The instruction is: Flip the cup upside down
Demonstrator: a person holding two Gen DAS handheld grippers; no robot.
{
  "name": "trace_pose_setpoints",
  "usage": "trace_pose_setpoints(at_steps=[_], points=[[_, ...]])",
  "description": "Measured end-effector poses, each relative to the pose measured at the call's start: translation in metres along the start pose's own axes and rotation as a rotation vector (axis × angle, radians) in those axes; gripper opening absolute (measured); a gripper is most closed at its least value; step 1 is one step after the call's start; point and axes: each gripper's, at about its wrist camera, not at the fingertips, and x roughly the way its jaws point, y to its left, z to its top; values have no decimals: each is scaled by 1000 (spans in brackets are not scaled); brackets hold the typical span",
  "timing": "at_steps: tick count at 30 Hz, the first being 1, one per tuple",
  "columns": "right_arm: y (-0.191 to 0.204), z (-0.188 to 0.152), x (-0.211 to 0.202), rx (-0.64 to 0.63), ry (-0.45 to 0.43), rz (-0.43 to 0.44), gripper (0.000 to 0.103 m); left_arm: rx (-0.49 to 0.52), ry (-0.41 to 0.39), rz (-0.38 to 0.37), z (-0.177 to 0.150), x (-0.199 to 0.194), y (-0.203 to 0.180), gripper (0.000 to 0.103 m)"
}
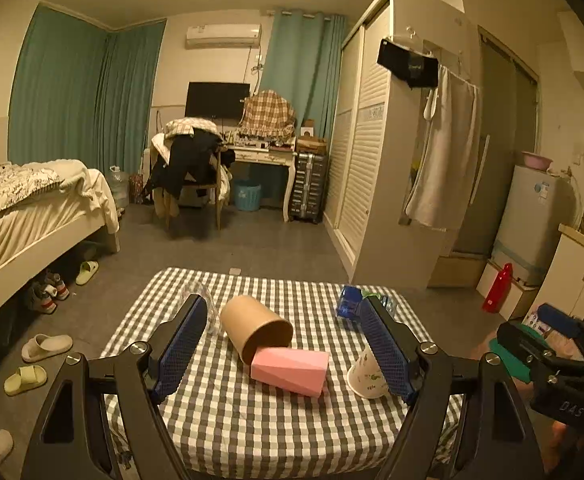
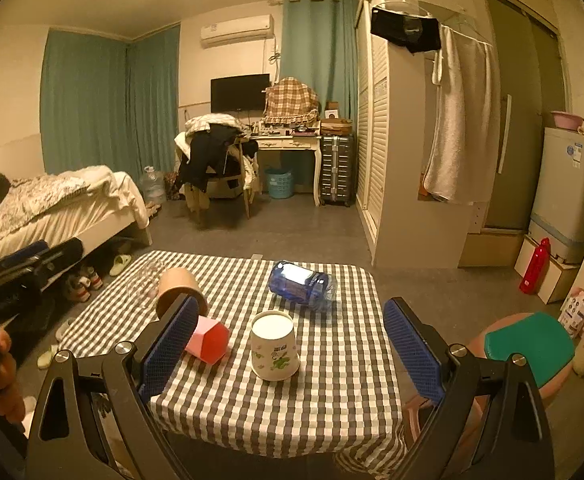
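On the checked-cloth worktop the white printed paper cup already stands mouth down, while the brown cardboard cup and pink faceted cup lie sideways. Both claws, left and right, are released (holding nothing); we should grip across the body, lightly.

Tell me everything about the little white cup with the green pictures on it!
The white paper cup looks like thin paper, printed with small green drawings and some writing. It stands upside down on the checked tablecloth, wide rim down and flat white base up. It sits near the table's front, between the open right tongs, which do not touch it. The pink box lies apart on one side, a blue bottle behind.
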Motion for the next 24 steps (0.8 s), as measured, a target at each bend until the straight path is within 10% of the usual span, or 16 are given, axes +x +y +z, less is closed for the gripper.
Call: trace_pose_setpoints(at_steps=[24], points=[[-27,-76,125,-23,160,-4,94,79,135,93,-82,101,-24,82]])
